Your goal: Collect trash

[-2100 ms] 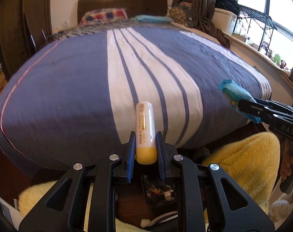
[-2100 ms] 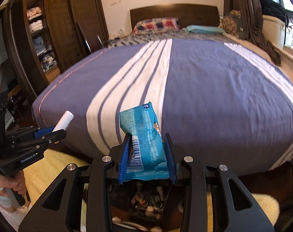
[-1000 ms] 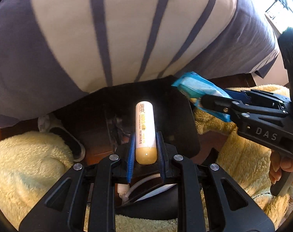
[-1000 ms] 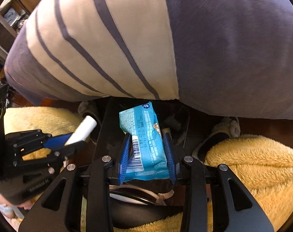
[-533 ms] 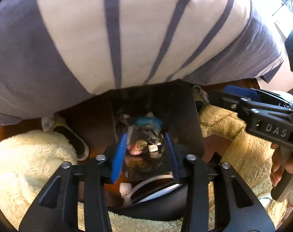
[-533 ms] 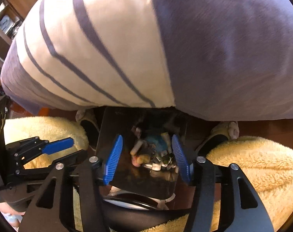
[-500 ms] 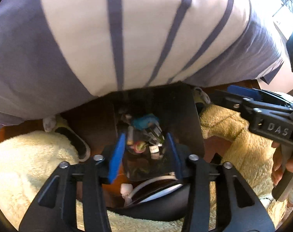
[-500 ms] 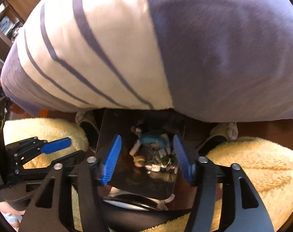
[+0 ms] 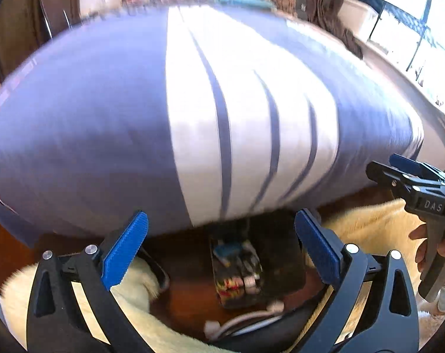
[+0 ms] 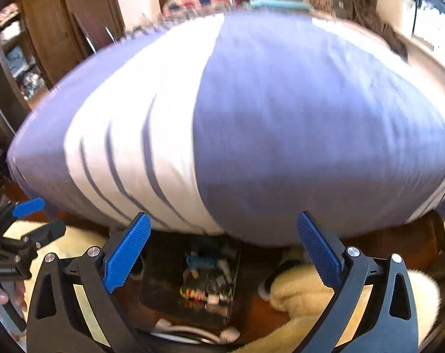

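Observation:
My left gripper is wide open and empty above a dark trash bin on the floor at the foot of the bed. The bin holds mixed trash, with the blue snack wrapper on top. My right gripper is also wide open and empty over the same bin; the blue wrapper lies among the trash there. The right gripper shows in the left wrist view, and the left gripper shows in the right wrist view. Both views are blurred by motion.
A bed with a blue and white striped cover fills the view ahead. Fluffy yellow rugs lie on the wooden floor either side of the bin. Slippers sit near the bin. A wardrobe stands at the left.
Both grippers let go of their items into the bin, the white tube and the blue wrapper. They have opened wider and tilted up, so the bed top is back in view.

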